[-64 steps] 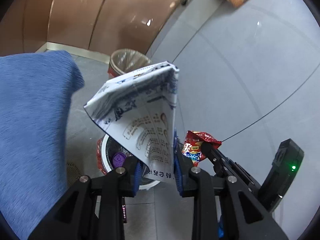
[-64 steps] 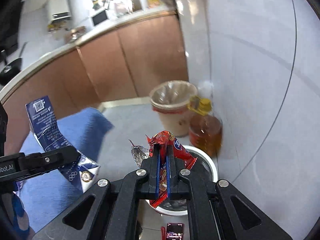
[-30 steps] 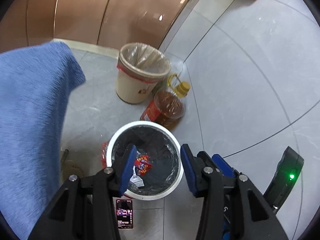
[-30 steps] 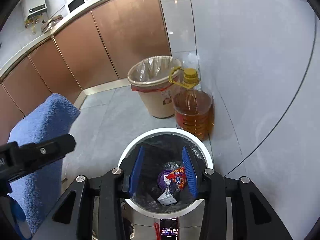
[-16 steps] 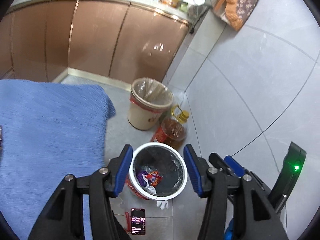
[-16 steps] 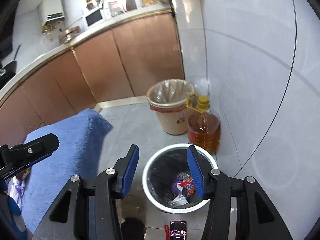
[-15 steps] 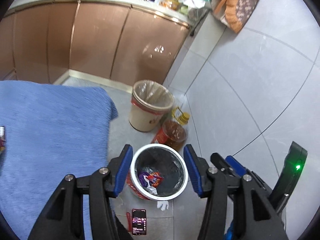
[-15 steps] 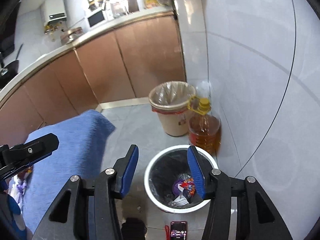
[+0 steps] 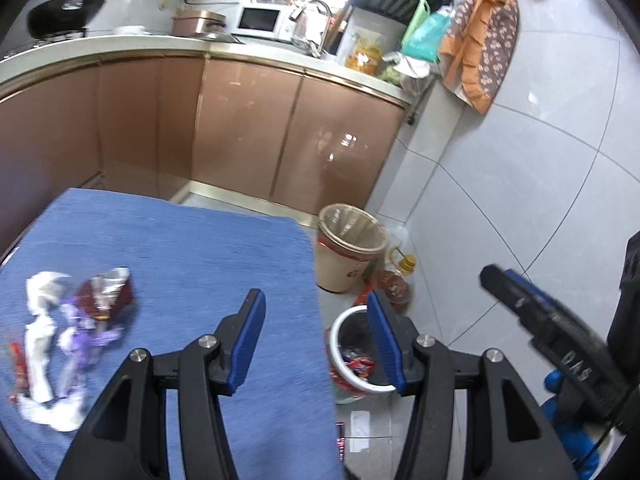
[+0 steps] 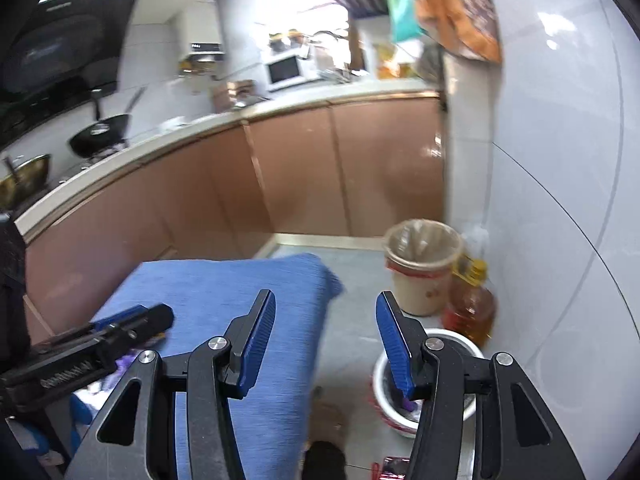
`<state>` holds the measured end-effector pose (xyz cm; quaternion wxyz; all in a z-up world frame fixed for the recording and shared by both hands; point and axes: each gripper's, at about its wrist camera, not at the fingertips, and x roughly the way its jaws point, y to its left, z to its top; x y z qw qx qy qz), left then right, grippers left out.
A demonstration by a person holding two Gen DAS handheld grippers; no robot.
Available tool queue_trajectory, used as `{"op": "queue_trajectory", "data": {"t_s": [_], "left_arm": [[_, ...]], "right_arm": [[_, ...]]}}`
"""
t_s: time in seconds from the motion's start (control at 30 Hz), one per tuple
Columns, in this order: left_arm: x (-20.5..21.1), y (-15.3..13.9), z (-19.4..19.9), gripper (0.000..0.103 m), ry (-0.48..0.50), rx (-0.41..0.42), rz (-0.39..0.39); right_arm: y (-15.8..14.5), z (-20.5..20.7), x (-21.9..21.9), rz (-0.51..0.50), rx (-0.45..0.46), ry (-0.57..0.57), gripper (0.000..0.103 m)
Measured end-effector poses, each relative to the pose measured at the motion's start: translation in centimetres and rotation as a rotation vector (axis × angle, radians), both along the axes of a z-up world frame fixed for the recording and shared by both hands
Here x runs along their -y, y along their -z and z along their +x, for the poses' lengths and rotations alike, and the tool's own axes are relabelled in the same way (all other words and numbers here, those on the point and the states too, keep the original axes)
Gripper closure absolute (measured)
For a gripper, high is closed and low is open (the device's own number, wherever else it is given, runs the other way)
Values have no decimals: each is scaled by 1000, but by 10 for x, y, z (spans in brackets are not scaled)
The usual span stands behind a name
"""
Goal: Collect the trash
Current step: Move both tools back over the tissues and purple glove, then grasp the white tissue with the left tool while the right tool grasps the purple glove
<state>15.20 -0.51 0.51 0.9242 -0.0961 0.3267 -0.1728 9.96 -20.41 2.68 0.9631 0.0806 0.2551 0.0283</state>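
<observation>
My left gripper (image 9: 316, 338) is open and empty, above the right edge of the blue-clothed table (image 9: 192, 256). Loose trash lies at the table's left: a brown wrapper (image 9: 105, 293), white crumpled tissue (image 9: 40, 336) and a purple wrapper (image 9: 86, 340). The white-rimmed trash bin (image 9: 352, 360) stands on the floor right of the table and holds red wrappers. My right gripper (image 10: 325, 338) is open and empty, above the gap between the table (image 10: 224, 292) and that bin (image 10: 436, 380). The other gripper's arm (image 10: 88, 344) shows at left.
A beige lined bin (image 9: 347, 248) and an oil bottle (image 9: 394, 280) stand by the tiled wall, also in the right wrist view (image 10: 424, 264). Brown kitchen cabinets (image 9: 240, 132) run behind. A phone (image 10: 394, 468) lies on the floor near the white bin.
Both grippers let go of their trash into the white bin, opened, then rose and swung left from the bin towards the table, bringing the remaining trash into the left wrist view.
</observation>
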Motion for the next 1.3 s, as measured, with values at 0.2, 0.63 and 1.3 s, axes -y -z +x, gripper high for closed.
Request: {"op": "queue_trajectory", "data": {"t_s": [0.2,0.63,1.3], "left_arm": [[-68,-6,-33,52,-57,23,16],[-230,48,-42,52,-195,-123,18],[-267,148,31,53,-162,-359,60]], "right_arm": [[-27,-21,-57,6,40,-131,51],[-11,-2,-182,59,-68,-423,51],[149,113,-311,141,-524,-556,55]]}}
